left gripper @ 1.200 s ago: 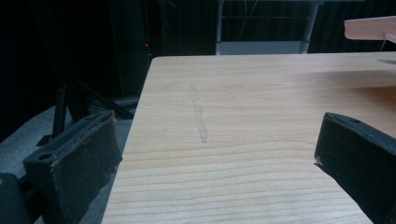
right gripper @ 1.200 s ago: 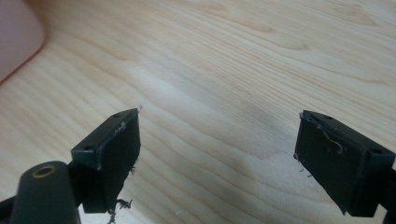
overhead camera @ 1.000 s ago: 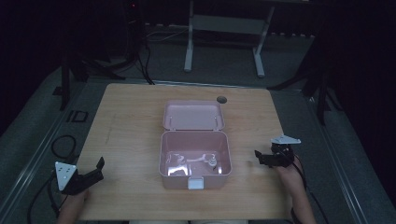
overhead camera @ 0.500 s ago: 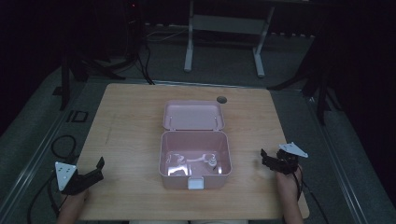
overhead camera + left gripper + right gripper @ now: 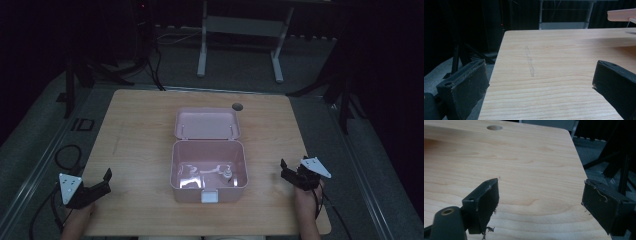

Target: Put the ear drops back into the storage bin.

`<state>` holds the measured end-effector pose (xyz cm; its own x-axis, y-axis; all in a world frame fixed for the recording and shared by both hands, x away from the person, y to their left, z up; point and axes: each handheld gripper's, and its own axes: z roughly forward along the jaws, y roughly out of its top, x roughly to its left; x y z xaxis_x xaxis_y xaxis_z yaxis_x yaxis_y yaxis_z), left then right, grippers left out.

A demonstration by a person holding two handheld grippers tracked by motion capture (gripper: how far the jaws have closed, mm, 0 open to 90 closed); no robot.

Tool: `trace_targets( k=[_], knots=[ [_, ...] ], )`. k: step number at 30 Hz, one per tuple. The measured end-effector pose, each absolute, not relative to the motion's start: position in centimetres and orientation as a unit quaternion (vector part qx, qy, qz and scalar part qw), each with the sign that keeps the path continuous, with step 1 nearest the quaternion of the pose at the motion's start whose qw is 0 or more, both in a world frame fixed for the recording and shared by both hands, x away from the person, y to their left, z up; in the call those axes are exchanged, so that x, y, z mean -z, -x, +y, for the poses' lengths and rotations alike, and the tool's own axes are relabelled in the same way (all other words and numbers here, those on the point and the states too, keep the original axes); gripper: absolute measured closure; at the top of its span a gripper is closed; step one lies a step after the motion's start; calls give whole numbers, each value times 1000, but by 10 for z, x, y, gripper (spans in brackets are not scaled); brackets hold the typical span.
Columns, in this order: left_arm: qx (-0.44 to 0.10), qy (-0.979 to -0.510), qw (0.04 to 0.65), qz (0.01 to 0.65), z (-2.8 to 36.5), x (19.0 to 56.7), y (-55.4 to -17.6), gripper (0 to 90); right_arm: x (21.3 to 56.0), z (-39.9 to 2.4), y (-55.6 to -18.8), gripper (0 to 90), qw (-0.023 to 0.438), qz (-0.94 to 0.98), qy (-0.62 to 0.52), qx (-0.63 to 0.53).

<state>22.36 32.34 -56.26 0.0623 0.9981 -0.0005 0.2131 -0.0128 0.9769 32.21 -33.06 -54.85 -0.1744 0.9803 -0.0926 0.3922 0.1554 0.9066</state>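
Note:
An open pink box (image 5: 208, 186) stands in the middle of the wooden table (image 5: 140, 135), its lid (image 5: 206, 123) laid back flat behind it. Small pale items (image 5: 226, 173) lie inside, too dim to name. At the near left corner my left gripper (image 5: 104, 181) rests open and holds nothing. In the left gripper view its jaws (image 5: 540, 75) stand wide apart over bare wood, and the lid edge (image 5: 621, 14) shows at the top right. My right gripper (image 5: 283, 171) sits open and empty to the right of the box, its jaws (image 5: 541, 192) spread above the tabletop.
A round cable hole (image 5: 237, 106) (image 5: 494, 127) lies in the table behind the box lid. A white metal stand (image 5: 240, 30) is on the floor beyond the far edge. Cables trail on the floor at the left (image 5: 67, 155).
My right gripper has drawn back a little toward the near right edge of the table. The left gripper and the box have not moved.

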Motion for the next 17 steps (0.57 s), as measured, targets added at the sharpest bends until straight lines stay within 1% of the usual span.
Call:
trace_targets(
  k=[7,17],
  knots=[
    [-428,-568,457,534,324,563,-224,4,544,-331,-318,140,394,644,-518,-401],
    [-429,-568,457,534,324,562,-224,4,548,-328,-320,142,386,658,-513,-393]
  ],
)
